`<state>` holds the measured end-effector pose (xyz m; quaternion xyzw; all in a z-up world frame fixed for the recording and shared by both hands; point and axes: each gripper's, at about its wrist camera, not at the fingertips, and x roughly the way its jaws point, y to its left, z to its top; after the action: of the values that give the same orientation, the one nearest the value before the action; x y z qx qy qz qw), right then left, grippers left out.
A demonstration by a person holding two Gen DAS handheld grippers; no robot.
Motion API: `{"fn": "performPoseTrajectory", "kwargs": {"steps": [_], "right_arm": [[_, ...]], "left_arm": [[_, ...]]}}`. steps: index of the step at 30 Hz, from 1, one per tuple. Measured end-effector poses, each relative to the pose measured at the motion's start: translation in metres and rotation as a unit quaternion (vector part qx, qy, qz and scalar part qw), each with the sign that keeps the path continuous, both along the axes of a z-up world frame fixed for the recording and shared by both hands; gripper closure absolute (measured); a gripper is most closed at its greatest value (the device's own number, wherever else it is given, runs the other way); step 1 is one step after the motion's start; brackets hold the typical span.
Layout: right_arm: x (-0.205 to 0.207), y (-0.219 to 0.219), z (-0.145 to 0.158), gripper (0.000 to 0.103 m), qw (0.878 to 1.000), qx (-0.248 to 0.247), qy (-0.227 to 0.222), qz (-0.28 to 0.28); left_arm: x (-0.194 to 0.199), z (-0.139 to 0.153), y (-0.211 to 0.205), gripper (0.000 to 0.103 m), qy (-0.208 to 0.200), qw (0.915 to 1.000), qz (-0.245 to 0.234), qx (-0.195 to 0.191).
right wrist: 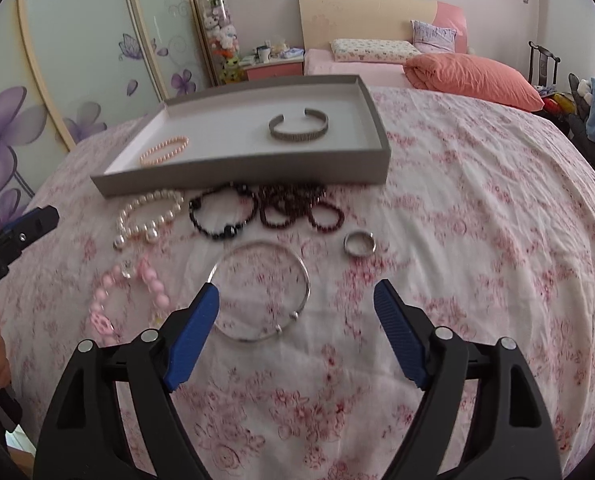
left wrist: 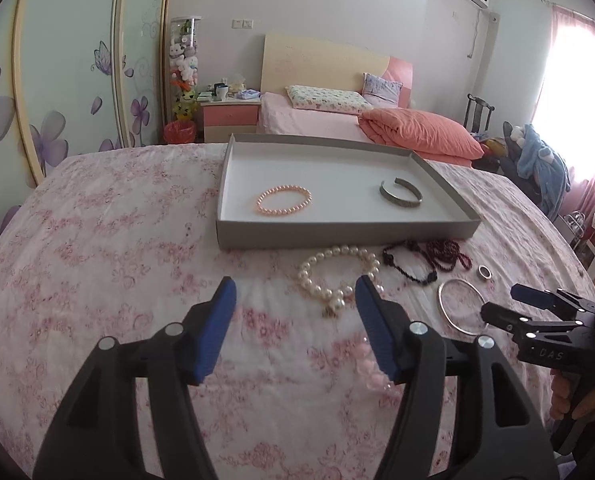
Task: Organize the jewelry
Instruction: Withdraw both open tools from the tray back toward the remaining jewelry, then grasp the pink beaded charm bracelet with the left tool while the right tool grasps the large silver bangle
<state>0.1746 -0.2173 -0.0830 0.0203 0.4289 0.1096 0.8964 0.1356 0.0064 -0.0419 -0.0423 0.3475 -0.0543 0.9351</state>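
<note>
Left wrist view: we see our left gripper (left wrist: 295, 330) with its jaws spread and nothing between the pads, low over the flowered bedspread (left wrist: 97, 264).
White pearl bracelet (left wrist: 339, 276): lies just ahead of our left fingertips, near the front wall of the grey tray (left wrist: 345, 234).
Tray contents: a peach bead bracelet (left wrist: 283, 201) on the left and a silver cuff (left wrist: 400, 193) on the right, well apart.
Right gripper (left wrist: 501, 302): reaches in from the right edge, over the thin silver bangle (left wrist: 459, 308).

Right wrist view: our right gripper (right wrist: 295, 322) stands wide apart and empty, with the silver bangle (right wrist: 263, 292) lying partly between its fingers, untouched.
Loose pieces: a black bead bracelet (right wrist: 221, 216), dark red beads (right wrist: 301, 208), a ring (right wrist: 360, 243) and a pink bead bracelet (right wrist: 127, 296) all wait on the bedspread outside the tray.

Step in hand: we judge it to be the approach for the next pickups, two pieces being already in the tray.
Next move: we would lower each claw around a rim, pinch the thin bangle firmly so it does not slip, then carry it to a bare part of the tray.
</note>
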Motion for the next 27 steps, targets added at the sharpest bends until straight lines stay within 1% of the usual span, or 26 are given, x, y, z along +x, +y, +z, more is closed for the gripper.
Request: {"fn": "performPoseTrajectory", "kwargs": {"steps": [3,7,10,15,17,18,19,20,22,27], "right_arm": [[0.0,0.004,-0.007,0.02,1.0,-0.007,0.009,0.006],[0.002,0.019,-0.012,0.018,0.999,-0.027,0.017,0.023],[0.004,0.029,-0.015,0.016,0.998,-0.05,0.015,0.027],[0.012,0.031,-0.016,0.016,0.998,-0.053,0.013,0.025],[0.012,0.03,-0.016,0.018,0.998,-0.052,0.009,0.026],[0.012,0.031,-0.015,0.022,0.998,-0.052,0.007,0.028],[0.01,0.03,-0.015,0.029,0.998,-0.051,0.003,0.031],[0.01,0.03,-0.014,0.033,0.998,-0.052,0.001,0.032],[0.009,0.028,-0.013,0.033,0.998,-0.051,0.004,0.031],[0.004,0.021,-0.013,0.033,0.998,-0.052,0.006,0.018]], "left_arm": [[-0.004,-0.003,-0.003,0.04,0.004,1.0,-0.003,0.003],[-0.005,-0.006,-0.001,0.038,0.009,1.0,0.0,0.003],[-0.006,-0.007,0.002,0.038,0.013,0.9999,0.006,0.001],[-0.005,-0.008,0.005,0.038,0.016,0.9998,0.01,-0.001],[-0.005,-0.008,0.005,0.038,0.017,0.9998,0.009,-0.002],[-0.005,-0.008,0.005,0.038,0.018,0.9998,0.008,-0.003],[-0.004,-0.009,0.004,0.038,0.019,0.9998,0.007,-0.004],[-0.004,-0.009,0.004,0.037,0.02,0.9998,0.005,-0.005],[-0.004,-0.01,0.001,0.035,0.023,0.9997,0.0,-0.007],[-0.004,-0.016,-0.012,0.034,0.036,0.999,-0.024,-0.005]]}}
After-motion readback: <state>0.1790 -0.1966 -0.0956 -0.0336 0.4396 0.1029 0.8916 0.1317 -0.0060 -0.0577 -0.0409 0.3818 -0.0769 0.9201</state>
